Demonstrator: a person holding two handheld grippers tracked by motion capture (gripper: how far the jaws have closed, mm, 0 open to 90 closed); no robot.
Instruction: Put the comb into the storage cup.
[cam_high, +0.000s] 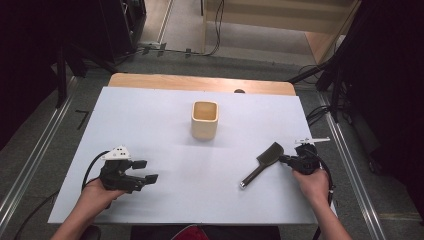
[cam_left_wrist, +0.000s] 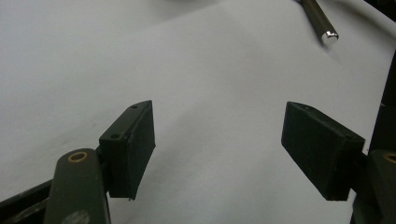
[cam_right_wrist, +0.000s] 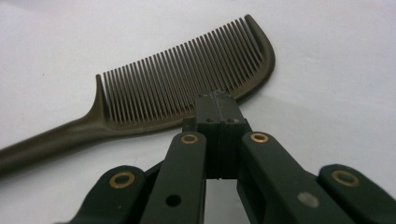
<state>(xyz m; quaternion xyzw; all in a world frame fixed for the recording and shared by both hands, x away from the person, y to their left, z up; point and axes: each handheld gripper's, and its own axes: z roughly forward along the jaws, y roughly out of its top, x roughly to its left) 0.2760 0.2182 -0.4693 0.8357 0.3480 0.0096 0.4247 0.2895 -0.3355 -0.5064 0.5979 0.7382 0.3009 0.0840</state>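
1. The left gripper rests low on the white table at about 8 o'clock from the cup, held in the person's left hand. Its jaws point toward 3 o'clock and stand wide apart with nothing between them; in the left gripper view bare table shows between the two black pads.
2. The cup, a pale wooden square one, stands upright near the middle of the table, toward 12 o'clock, well apart from both grippers. Its open top faces up.
3. The comb lies flat on the table at about 4 o'clock from the cup. Its handle runs toward 7 o'clock and ends in a shiny tip, which also shows at the top of the left gripper view. Its toothed head points toward 1 o'clock.
4. The right gripper, held in the right hand, sits just at 3 o'clock of the comb's head. In the right gripper view its jaws are pressed together, their tips at the spine of the comb; whether they pinch the spine I cannot tell.
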